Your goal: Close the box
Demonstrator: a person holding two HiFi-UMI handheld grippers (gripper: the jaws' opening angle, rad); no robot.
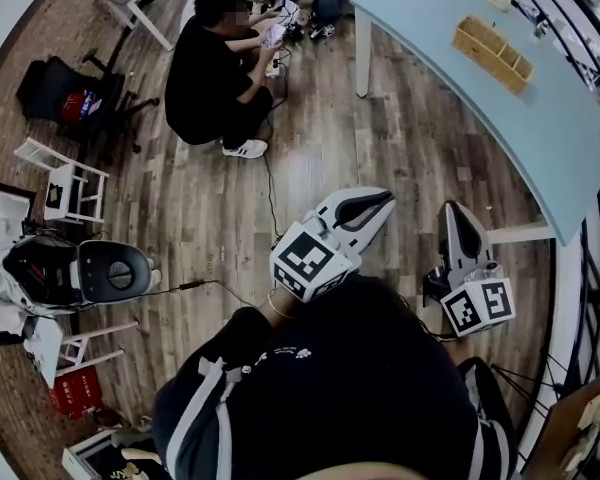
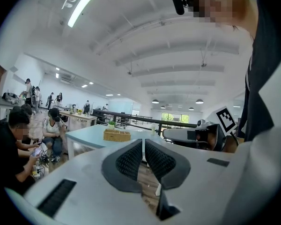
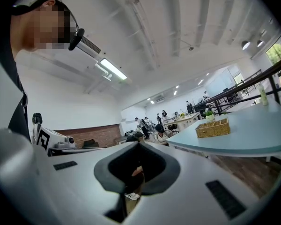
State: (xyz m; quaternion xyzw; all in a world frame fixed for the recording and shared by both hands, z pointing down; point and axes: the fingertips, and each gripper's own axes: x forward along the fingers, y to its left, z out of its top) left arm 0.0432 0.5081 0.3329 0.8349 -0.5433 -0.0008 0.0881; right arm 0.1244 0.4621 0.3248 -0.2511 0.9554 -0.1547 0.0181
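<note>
Head view, left hand-held gripper closed, right hand-held gripper closed

Head down, others level, likely sharing table

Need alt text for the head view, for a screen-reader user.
The person's white left gripper and white right gripper hang empty over a wood plank floor, short of a pale blue table bearing an open woven wicker box. A person in black crouches upper left.
</note>
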